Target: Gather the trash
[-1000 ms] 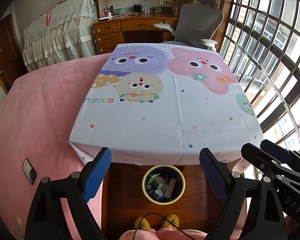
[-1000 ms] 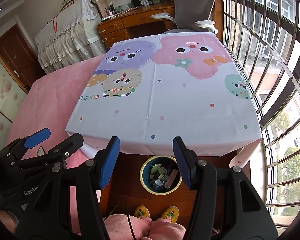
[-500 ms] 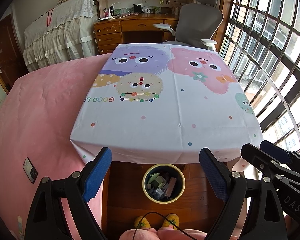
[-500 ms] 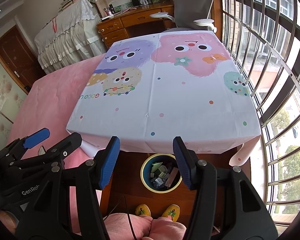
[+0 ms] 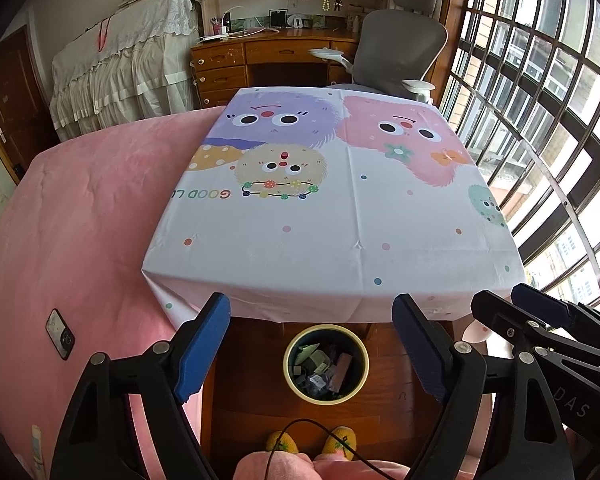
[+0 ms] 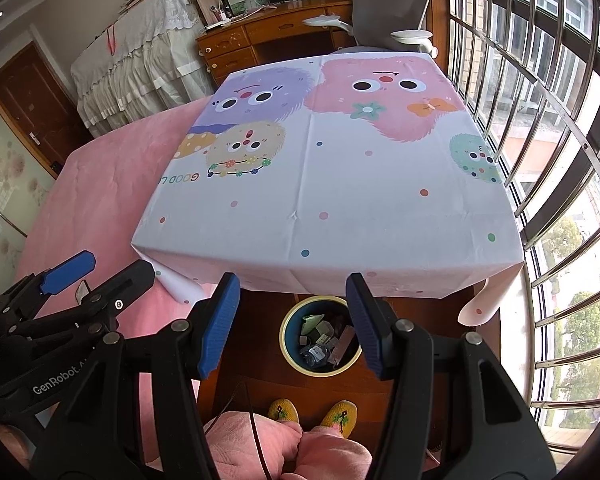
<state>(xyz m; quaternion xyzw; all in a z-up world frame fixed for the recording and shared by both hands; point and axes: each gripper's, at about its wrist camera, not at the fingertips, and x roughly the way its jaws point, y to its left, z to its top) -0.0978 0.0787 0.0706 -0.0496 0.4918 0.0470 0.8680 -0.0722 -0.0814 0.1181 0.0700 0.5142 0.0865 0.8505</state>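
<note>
Left gripper (image 5: 311, 344): spread wide, nothing between the blue pads (image 5: 204, 346), held above the floor just short of the table's near edge; right gripper (image 6: 293, 324): likewise well open and empty, blue pads (image 6: 220, 324) flanking the view down to the bin; each gripper visible at the edge of the other's view, side by side and apart. Directly below and between the fingers: round trash bin (image 5: 326, 364) with a pale yellow rim and dark inside, standing upright on the wooden floor (image 5: 252, 400), partly tucked under the table's front edge; inside it, a heap of crumpled scraps (image 5: 320, 366), among them a greenish paper piece, a brownish wrapper and clear plastic; individual bits too small to name further. Beyond the bin: table (image 5: 332, 248) draped in a white cloth printed with fuzzy cartoon faces, top bare of trash. Nearest the cameras: yellow slippers (image 5: 312, 442) and pink trouser knees of the seated person. To the left: pink bed (image 5: 80, 208) with a phone (image 5: 60, 334) lying on it. At the far end: grey office chair (image 5: 400, 48) and wooden desk.
</note>
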